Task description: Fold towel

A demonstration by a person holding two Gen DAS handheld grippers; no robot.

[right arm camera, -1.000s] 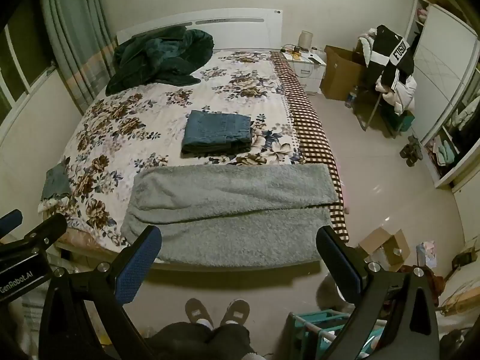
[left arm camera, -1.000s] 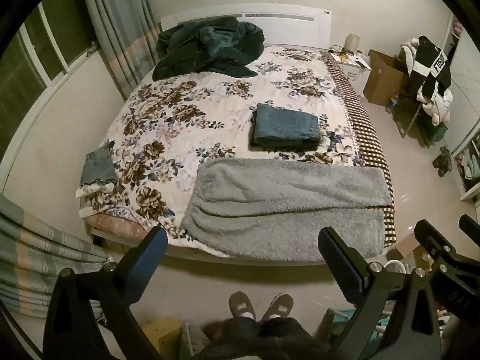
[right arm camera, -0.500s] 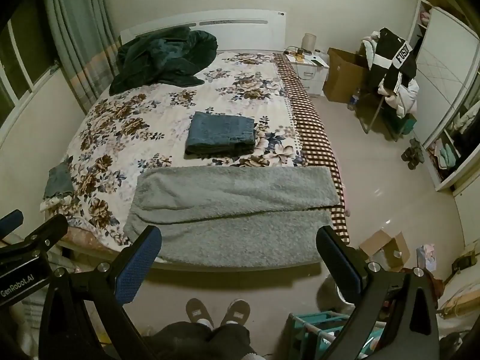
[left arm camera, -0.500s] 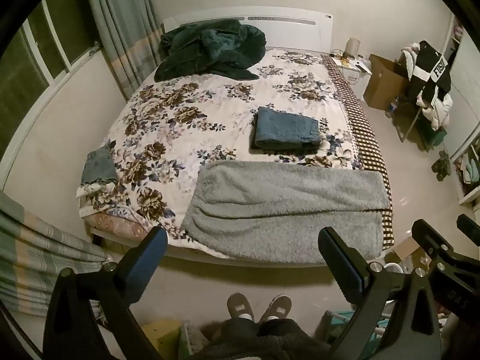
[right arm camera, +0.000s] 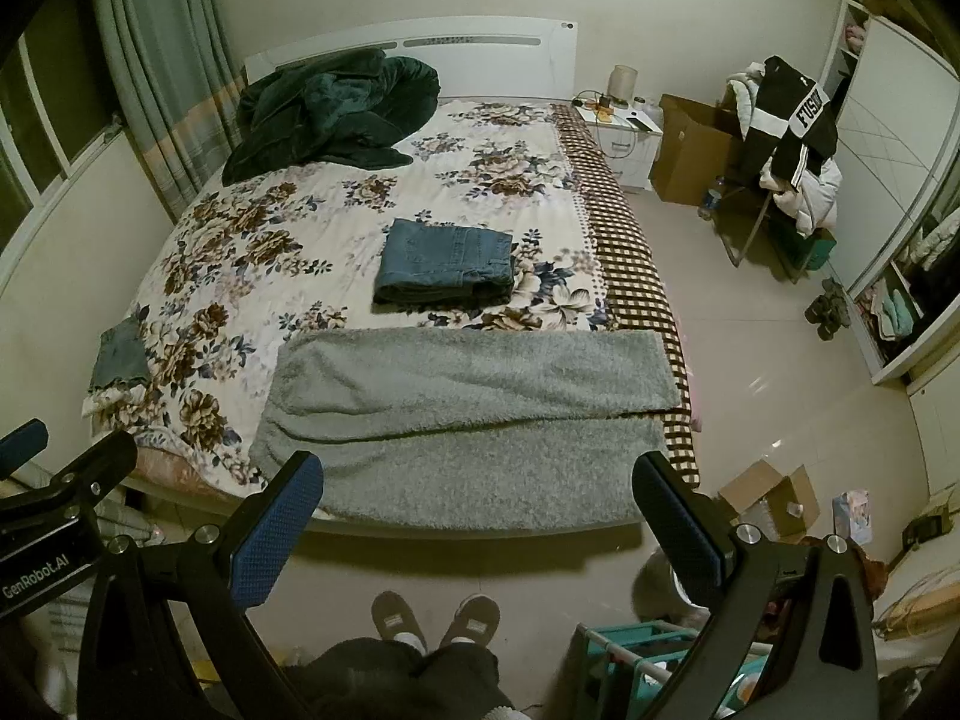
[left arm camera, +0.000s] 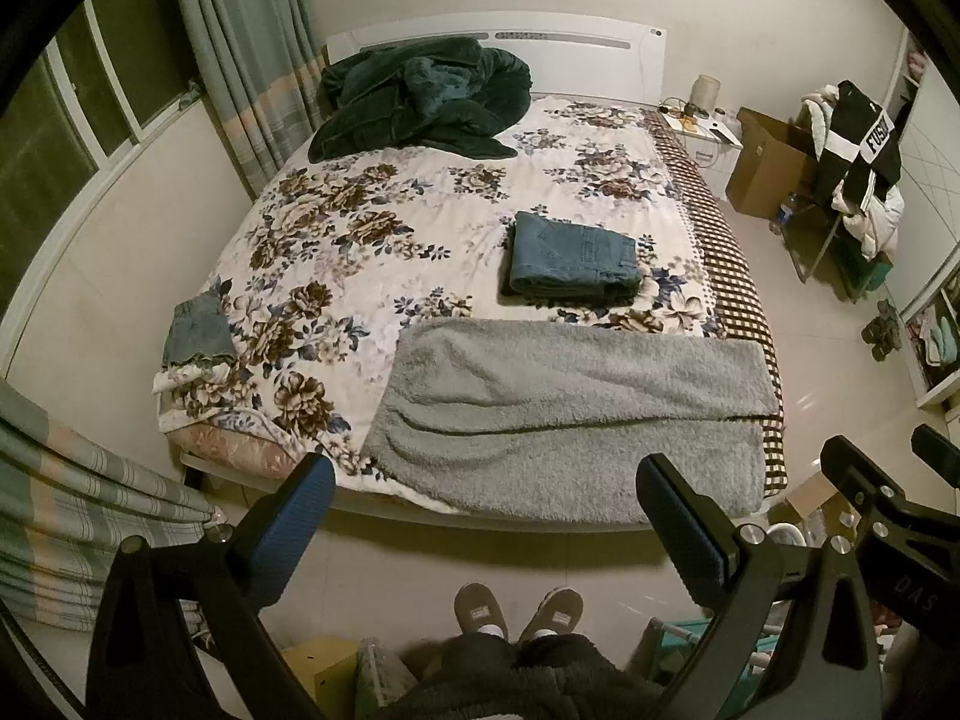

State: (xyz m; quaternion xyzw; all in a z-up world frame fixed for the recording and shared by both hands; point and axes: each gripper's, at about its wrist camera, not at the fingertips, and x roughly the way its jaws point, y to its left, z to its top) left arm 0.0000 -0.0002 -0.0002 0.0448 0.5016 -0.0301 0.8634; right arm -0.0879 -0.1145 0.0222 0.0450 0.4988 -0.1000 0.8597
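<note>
A grey fluffy towel (left arm camera: 570, 414) (right arm camera: 468, 414) lies across the foot of the bed, its far long edge folded over toward the near one, the near strip hanging to the bed's edge. My left gripper (left arm camera: 486, 516) is held high above the floor, short of the towel, open with nothing between its blue pads. My right gripper (right arm camera: 480, 516) is also open and empty, at about the same height and distance. Each gripper's body shows at the edge of the other's view.
The bed has a floral cover (left arm camera: 372, 240) (right arm camera: 252, 252). On it are folded jeans (left arm camera: 570, 264) (right arm camera: 447, 264), a dark green blanket (left arm camera: 426, 96) (right arm camera: 330, 108) and a small denim piece (left arm camera: 198, 330) (right arm camera: 120, 354). A person's slippers (left arm camera: 516, 612) (right arm camera: 435, 618) stand below. Boxes and a clothes-laden chair (right arm camera: 780, 138) sit right.
Both views have shifted slightly; the bed sits a little lower and closer in frame. The towel and both grippers' opening look unchanged.
</note>
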